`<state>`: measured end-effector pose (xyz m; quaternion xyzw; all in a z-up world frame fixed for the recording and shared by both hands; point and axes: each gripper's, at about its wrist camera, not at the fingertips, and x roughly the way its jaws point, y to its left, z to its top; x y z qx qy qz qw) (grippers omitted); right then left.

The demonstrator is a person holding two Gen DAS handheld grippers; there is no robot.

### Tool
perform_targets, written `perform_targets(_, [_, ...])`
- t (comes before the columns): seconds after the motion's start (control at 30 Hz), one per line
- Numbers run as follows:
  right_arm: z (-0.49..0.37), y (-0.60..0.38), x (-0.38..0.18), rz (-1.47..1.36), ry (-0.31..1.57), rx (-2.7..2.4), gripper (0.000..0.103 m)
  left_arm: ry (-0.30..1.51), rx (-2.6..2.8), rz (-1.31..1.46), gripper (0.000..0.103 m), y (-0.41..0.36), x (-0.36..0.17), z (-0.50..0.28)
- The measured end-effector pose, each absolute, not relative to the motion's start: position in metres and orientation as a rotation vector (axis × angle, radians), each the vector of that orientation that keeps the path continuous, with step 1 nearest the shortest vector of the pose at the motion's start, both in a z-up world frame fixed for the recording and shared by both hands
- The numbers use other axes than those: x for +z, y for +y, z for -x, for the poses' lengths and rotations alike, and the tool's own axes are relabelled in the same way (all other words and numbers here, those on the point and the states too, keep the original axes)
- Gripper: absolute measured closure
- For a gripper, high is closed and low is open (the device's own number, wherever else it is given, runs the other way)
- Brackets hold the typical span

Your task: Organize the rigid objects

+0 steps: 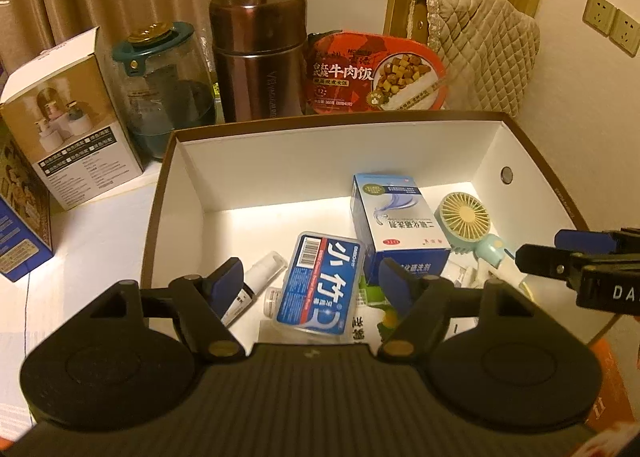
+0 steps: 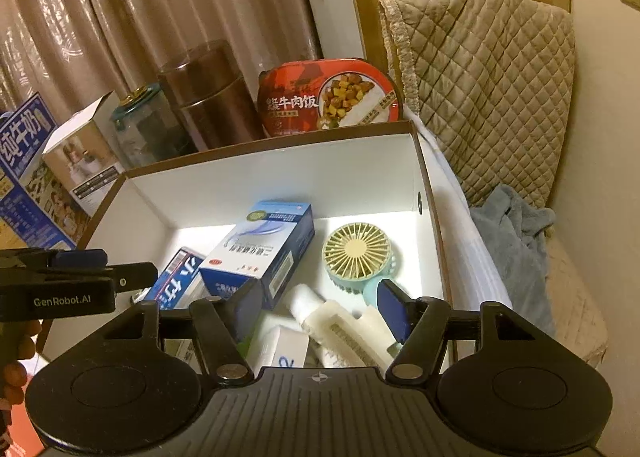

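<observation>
Blue-padded jaws apart, both empty.

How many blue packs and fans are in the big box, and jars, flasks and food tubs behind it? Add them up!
Blue packs inside: 2, floss case, medicine box
Fan: 1
Glass jar: 1
Brown flask: 1
Red meal tub: 1
Total: 6

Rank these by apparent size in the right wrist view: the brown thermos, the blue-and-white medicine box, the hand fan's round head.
1. brown thermos
2. blue-and-white medicine box
3. hand fan, round head only

The thermos and the box look close in size, and the box lies nearer the camera, so their order is unsure. The fan head is clearly smallest.
</observation>
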<state>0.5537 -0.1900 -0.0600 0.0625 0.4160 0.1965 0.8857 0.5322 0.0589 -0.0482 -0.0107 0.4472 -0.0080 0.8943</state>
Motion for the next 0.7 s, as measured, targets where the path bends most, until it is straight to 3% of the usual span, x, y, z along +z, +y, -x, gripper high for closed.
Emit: perform_targets(0.7, [-0.447, -0.216, -0.019, -0.104, 0.778, 0.471, 0.038, 0.784, 0.089, -0.059, 0.021, 0.030, 0.010, -0.387])
